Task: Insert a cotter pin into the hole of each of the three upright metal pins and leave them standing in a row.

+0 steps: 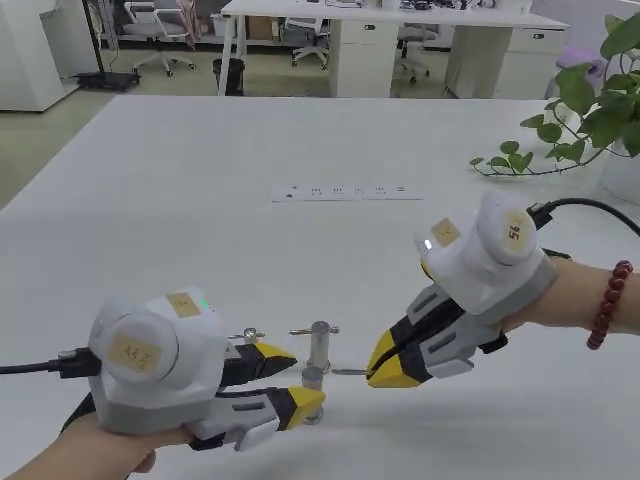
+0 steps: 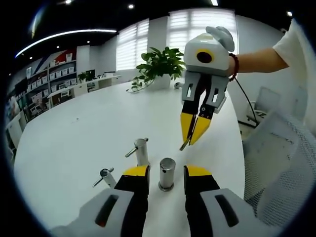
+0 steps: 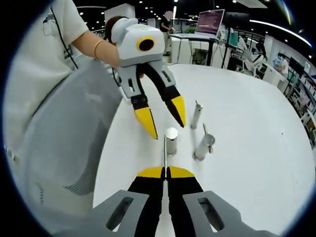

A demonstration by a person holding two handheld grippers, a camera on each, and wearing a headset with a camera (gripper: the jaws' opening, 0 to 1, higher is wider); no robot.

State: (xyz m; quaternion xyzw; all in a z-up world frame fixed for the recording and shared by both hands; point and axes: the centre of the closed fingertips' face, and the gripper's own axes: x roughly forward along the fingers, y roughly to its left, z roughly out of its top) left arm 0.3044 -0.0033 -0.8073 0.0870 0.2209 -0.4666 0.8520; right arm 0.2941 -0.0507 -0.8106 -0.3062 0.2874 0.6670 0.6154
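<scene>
**Loose cotter pin held at the bare upright pin**

- Left gripper [image 1: 299,379]: claw released, jaws spread either side of the bare pin [image 2: 167,174]. In the left gripper view a gap shows on each side.
- Two more upright pins stand just beyond it on the white table [image 1: 300,150]. The small one [image 1: 250,337] is partly hidden behind the upper jaw, and the taller one [image 1: 320,346] stands beside it. Each has a cotter pin crosswise through its head.
- Right gripper [image 1: 378,372]: clenched on a loose cotter pin [image 1: 350,372], held level and pointing at the bare pin. Its tip is just beside the pin; I cannot tell whether they touch.
</scene>
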